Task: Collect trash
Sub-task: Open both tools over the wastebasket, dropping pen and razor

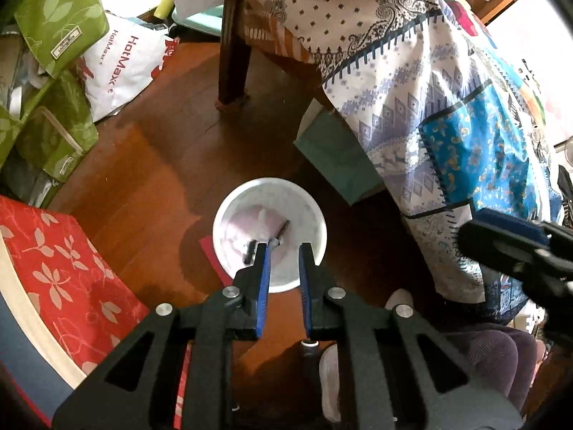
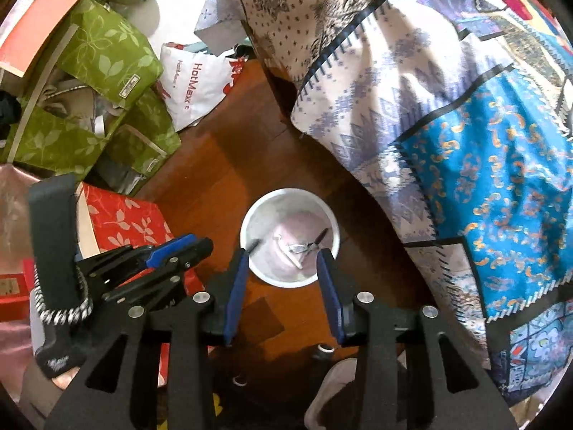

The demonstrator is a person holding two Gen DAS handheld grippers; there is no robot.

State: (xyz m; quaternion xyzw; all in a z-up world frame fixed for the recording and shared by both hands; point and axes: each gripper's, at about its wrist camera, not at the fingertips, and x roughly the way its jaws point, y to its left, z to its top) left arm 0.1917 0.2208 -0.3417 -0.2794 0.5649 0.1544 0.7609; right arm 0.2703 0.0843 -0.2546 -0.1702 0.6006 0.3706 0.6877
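Observation:
A white bucket (image 1: 225, 227) (image 2: 258, 215) stands on the wooden floor, straight below both grippers. Inside it lies pinkish crumpled material with small trash on top: a dark stick-like piece (image 2: 319, 239) and a shiny metal bit (image 2: 296, 249). My left gripper (image 1: 284, 247) hangs over the bucket's near rim with its blue pads close together and nothing between them. My right gripper (image 2: 284, 252) is above the bucket too, open and empty. Each gripper shows from the side in the other's view: the right gripper (image 1: 472, 233), the left gripper (image 2: 193, 245).
A table leg (image 1: 232, 46) and a hanging patterned cloth (image 1: 412, 89) rise behind and right of the bucket. Green leaf-print bags (image 1: 61, 18), a white HotMax bag (image 1: 125, 68) and a red floral box (image 1: 64, 276) crowd the left. A teal box (image 1: 336, 157) sits under the cloth. A person's white slipper (image 1: 329, 383) is below.

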